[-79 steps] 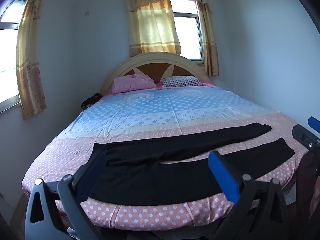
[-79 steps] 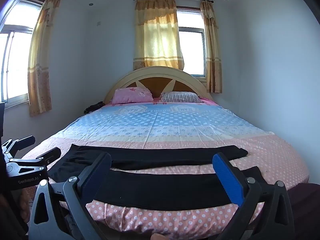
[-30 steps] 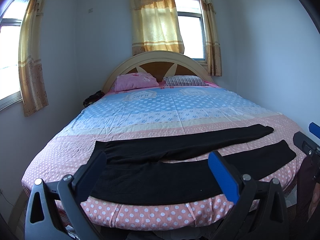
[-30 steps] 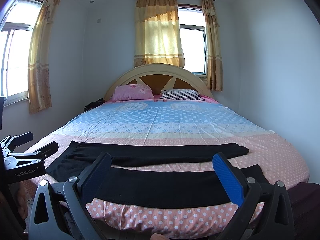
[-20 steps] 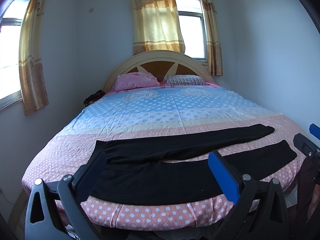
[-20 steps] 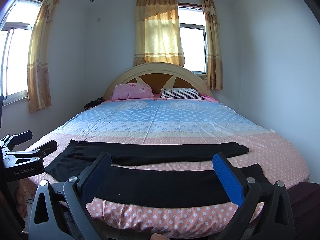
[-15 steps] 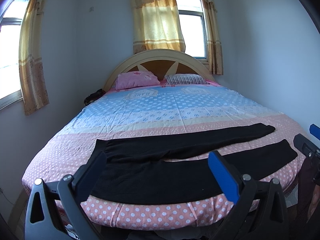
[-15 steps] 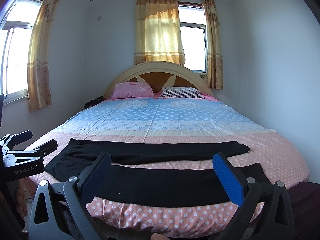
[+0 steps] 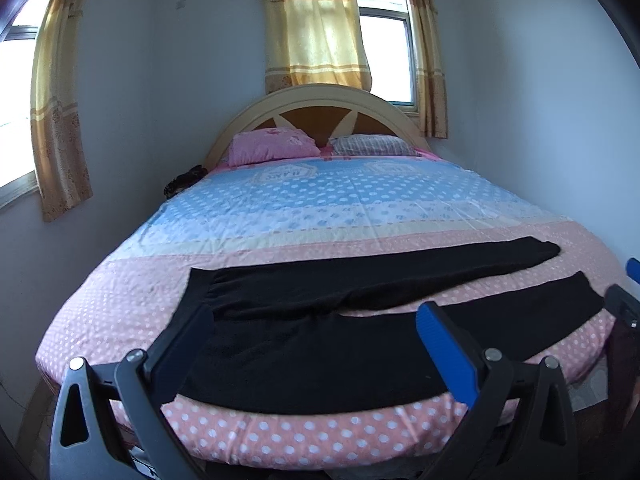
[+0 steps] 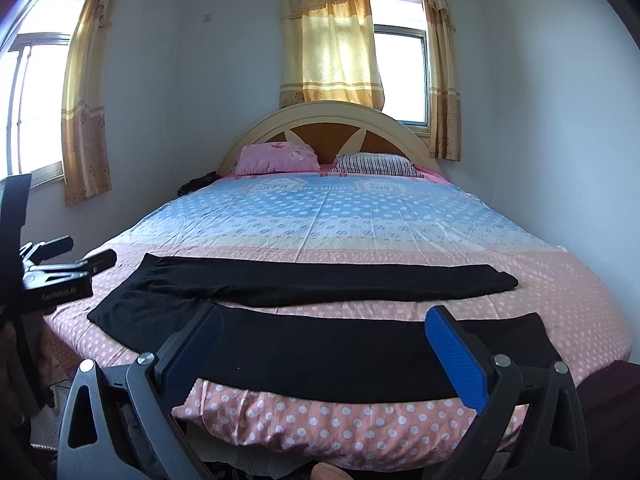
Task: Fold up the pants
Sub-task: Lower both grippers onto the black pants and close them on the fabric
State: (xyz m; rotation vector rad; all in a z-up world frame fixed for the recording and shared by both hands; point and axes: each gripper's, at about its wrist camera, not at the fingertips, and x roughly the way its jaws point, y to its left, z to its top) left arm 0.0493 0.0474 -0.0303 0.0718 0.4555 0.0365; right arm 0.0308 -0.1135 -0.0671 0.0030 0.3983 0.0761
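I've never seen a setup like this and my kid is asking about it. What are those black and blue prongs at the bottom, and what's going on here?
Those prongs are two handheld grippers, one in each of a person's hands, each with a camera looking along its fingers. One picture comes from the left gripper, the other from the right gripper. Both are open and hold nothing. Black pants lie spread flat across the foot of the bed, legs apart, waiting to be folded. Two pillows lie by the headboard.

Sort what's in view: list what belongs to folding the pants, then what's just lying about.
For the job:
black pants, spread flat
bed under them
left gripper, open
right gripper, open

Lying about:
pink pillow
striped pillow
dark bundle beside the bed
curtains
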